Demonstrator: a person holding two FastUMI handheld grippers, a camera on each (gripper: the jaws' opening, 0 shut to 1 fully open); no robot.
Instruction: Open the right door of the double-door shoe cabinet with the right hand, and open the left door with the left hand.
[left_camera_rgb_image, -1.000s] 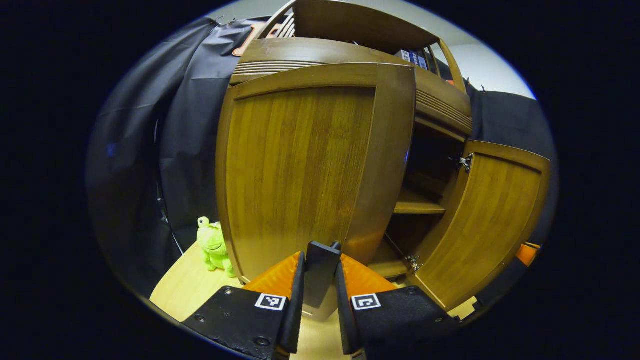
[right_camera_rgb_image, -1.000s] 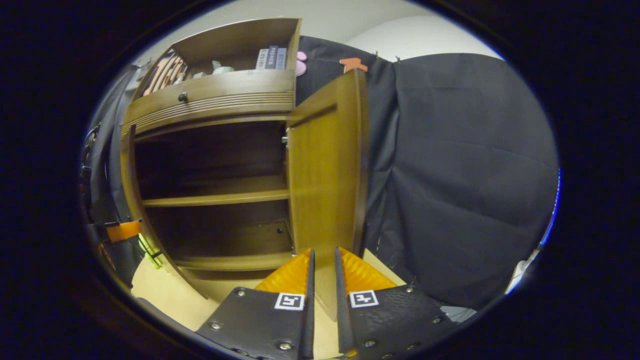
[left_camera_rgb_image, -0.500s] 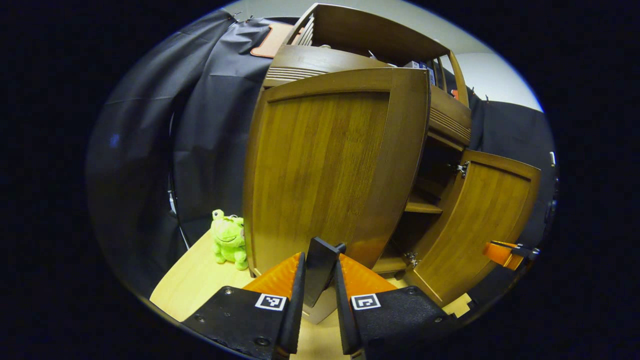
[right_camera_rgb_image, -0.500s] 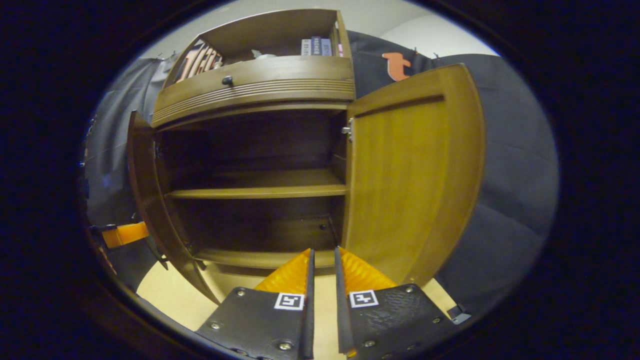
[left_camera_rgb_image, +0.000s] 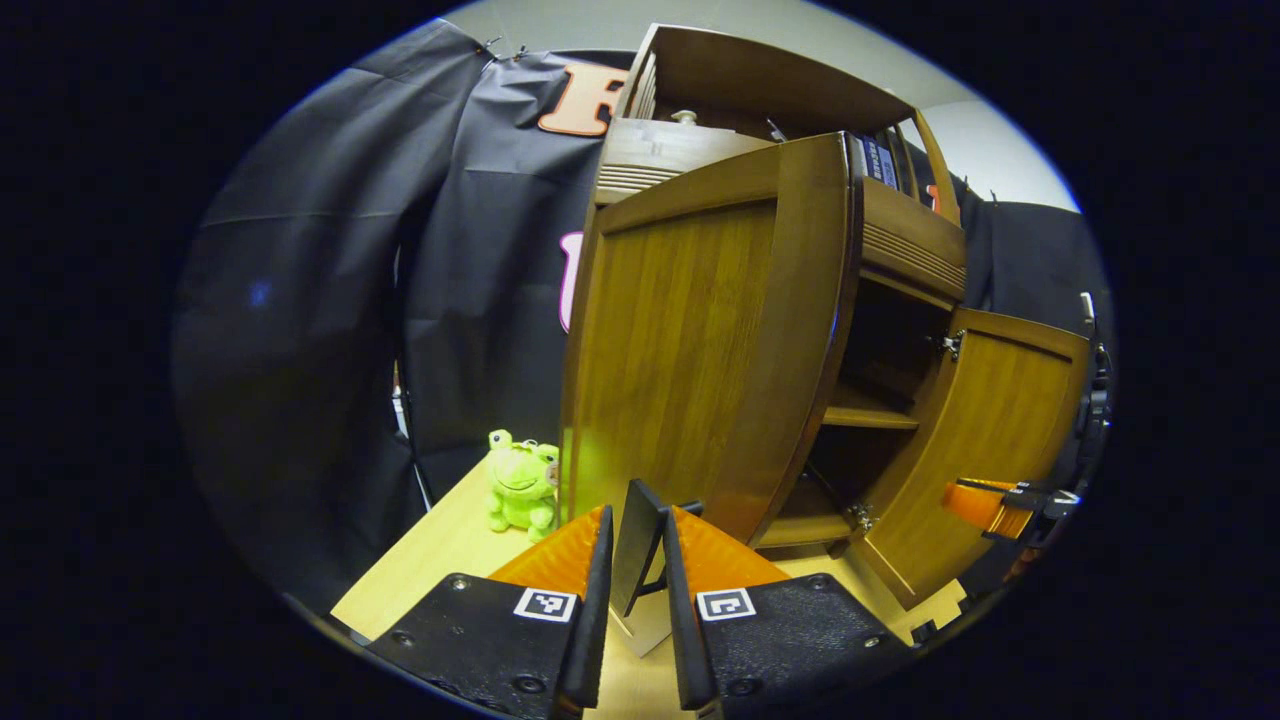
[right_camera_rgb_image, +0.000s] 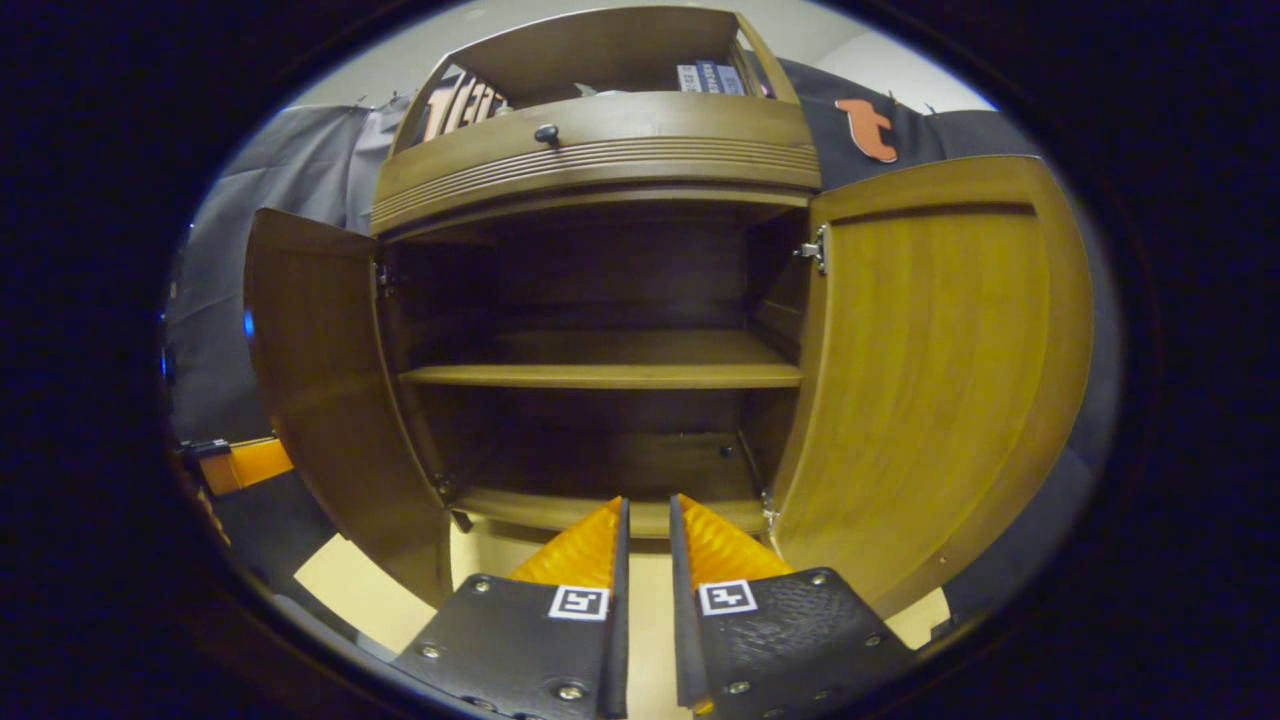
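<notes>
In the left gripper view, your left gripper (left_camera_rgb_image: 637, 560) has its two fingers pressed on the dark handle (left_camera_rgb_image: 636, 540) of the shoe cabinet's left door (left_camera_rgb_image: 700, 350), with the handle standing upright in the narrow gap between them. That door rises directly ahead of the fingers, swung out from the cabinet so you face its wood-grain front. To the left of the fingers, a green frog plush (left_camera_rgb_image: 521, 482) sits on the light wooden floor (left_camera_rgb_image: 440, 555), just beside the door's lower corner. To the right and farther off, the cabinet interior shows a shelf (left_camera_rgb_image: 868, 412), and beyond it the right door (left_camera_rgb_image: 985, 450) stands open, with your other gripper (left_camera_rgb_image: 1000, 503) near its outer edge. In the right gripper view, your right gripper (right_camera_rgb_image: 645, 555) has its fingers drawn nearly together with only a slim gap, and nothing sits between them. Straight ahead, well apart from the tips, the shoe cabinet (right_camera_rgb_image: 600, 300) is open, with one shelf (right_camera_rgb_image: 600, 374) across the middle. The right door (right_camera_rgb_image: 940, 380) stands wide open to the right of the fingers, and the left door (right_camera_rgb_image: 330, 380) stands open to the left. Above the opening runs a drawer with a small dark knob (right_camera_rgb_image: 546, 132).
</notes>
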